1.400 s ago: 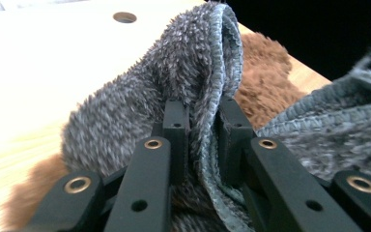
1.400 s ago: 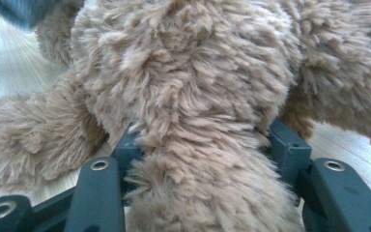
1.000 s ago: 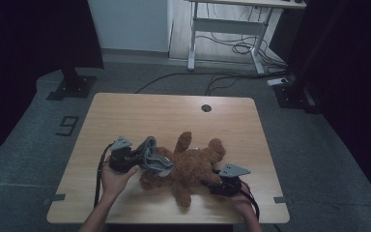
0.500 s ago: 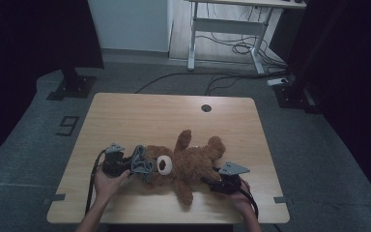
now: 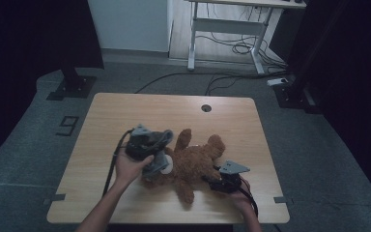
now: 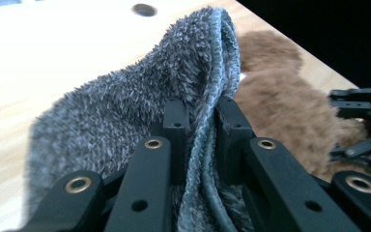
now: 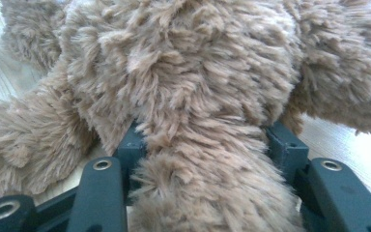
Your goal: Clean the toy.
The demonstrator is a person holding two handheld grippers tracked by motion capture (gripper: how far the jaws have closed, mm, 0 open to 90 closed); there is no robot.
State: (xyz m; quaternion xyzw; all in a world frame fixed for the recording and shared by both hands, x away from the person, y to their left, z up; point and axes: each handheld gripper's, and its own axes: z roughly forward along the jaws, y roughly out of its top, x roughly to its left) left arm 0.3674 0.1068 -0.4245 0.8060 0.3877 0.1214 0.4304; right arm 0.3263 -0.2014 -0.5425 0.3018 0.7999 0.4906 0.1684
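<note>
A brown teddy bear (image 5: 195, 162) lies on its back on the wooden table (image 5: 125, 111), near the front edge. My left gripper (image 5: 158, 153) hangs over the bear's head end, shut on a fuzzy grey cloth (image 5: 164, 137). In the left gripper view the cloth (image 6: 140, 106) is pinched between the jaws of the left gripper (image 6: 200, 108), with the bear (image 6: 280, 96) beyond it. My right gripper (image 5: 211, 181) lies at the bear's right side. In the right gripper view the right gripper (image 7: 207, 140) is shut on a furry limb of the bear (image 7: 198, 72).
A round cable hole (image 5: 206, 108) sits near the table's far edge. Bare tabletop stretches behind and to the left of the bear. A white desk frame (image 5: 222, 29) and cables stand on the floor beyond the table.
My left hand dipped toward the table's near left, then rose and moved right and away with the grey cloth. The right gripper and the bear have stayed put.
</note>
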